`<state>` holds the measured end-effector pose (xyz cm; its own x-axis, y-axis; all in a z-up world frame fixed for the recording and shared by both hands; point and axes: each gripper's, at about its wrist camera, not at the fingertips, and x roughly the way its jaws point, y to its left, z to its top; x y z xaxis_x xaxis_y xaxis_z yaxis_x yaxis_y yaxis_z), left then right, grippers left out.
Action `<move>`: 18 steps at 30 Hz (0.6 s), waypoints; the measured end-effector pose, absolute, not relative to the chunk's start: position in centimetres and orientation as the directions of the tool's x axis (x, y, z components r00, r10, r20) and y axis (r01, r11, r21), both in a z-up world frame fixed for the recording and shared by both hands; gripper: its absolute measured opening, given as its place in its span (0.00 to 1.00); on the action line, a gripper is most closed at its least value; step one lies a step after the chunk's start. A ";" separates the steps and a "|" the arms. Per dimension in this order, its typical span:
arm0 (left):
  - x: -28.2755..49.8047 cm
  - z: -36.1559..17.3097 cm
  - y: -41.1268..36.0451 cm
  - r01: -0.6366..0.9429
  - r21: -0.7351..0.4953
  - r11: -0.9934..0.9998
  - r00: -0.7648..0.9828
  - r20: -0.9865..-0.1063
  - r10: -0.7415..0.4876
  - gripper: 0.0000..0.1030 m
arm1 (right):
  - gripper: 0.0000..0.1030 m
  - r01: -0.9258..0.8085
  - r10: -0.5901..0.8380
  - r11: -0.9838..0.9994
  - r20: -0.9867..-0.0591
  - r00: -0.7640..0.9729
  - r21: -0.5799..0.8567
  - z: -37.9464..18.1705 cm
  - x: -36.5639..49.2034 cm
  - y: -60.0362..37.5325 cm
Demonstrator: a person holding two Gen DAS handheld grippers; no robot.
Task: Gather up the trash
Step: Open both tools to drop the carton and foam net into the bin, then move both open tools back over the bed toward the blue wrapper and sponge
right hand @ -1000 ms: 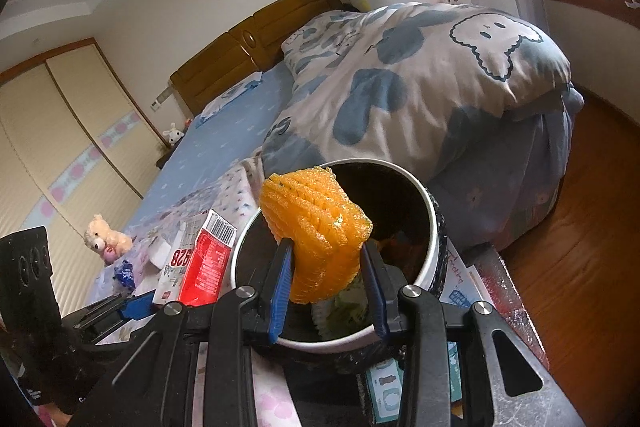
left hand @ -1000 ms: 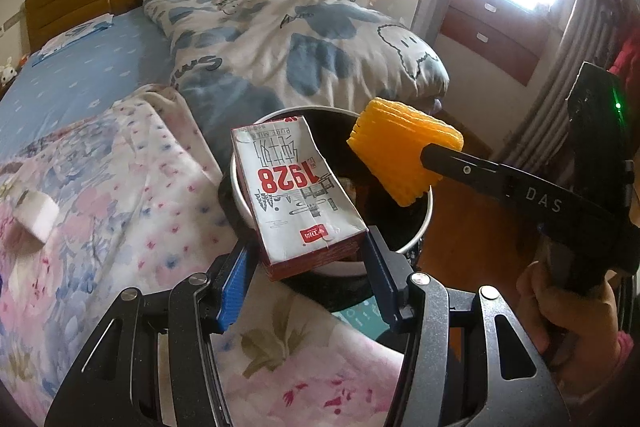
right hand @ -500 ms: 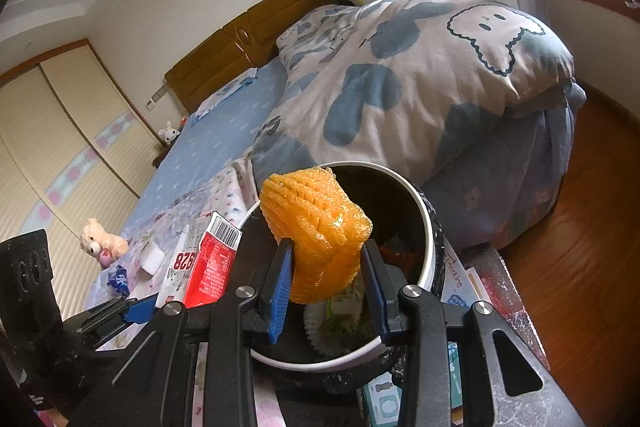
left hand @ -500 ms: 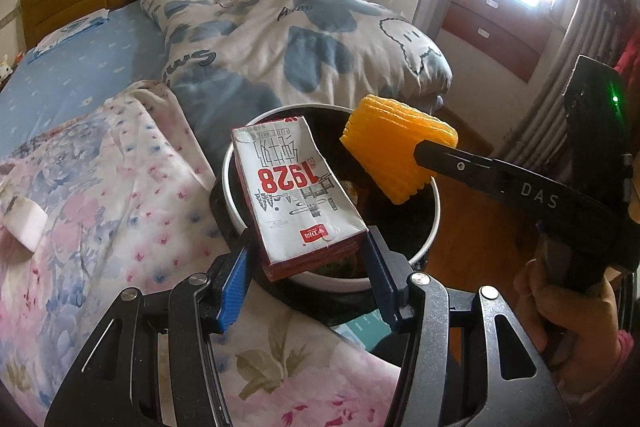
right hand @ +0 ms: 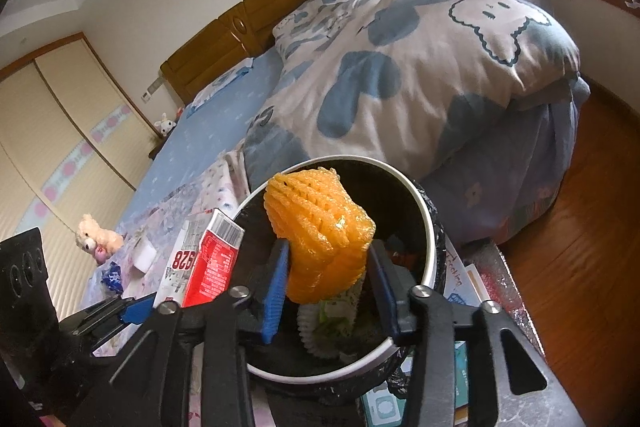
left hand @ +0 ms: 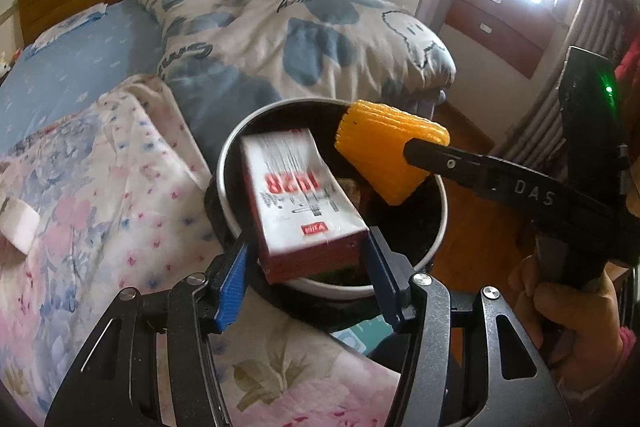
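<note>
one red and white carton point(left hand: 306, 205) and one orange foam net point(right hand: 320, 233) hang over the one white-rimmed bin point(left hand: 438, 227) with a black liner. the carton sits between the left gripper point(left hand: 306, 277) jaws, which have just been opening, gaps showing at both pads. the right gripper point(right hand: 328, 287) jaws have also just been opening, the net loose between them, apart from the right pad. the bin stands by a bed point(right hand: 224, 115) with floral and cloud-print quilts, on wood floor point(right hand: 580, 267).
</note>
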<state>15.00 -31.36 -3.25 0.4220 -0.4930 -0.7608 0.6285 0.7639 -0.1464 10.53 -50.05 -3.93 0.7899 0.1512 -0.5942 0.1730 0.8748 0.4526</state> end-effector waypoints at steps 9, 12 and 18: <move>14.9 -4.1 -28.0 0.565 -0.188 0.803 0.433 -0.761 -0.483 0.64 | 0.64 0.185 0.148 0.864 -0.587 0.796 0.468 -4.1 10.3 -49.8; 14.7 -4.5 -26.4 0.540 -0.197 0.818 0.438 -0.764 -0.473 0.65 | 0.68 0.175 0.152 0.867 -0.582 0.799 0.467 -4.0 10.0 -49.0; 14.4 -5.3 -22.0 0.462 -0.229 0.857 0.456 -0.768 -0.451 0.65 | 0.74 0.130 0.183 0.874 -0.565 0.805 0.468 -3.6 9.8 -46.3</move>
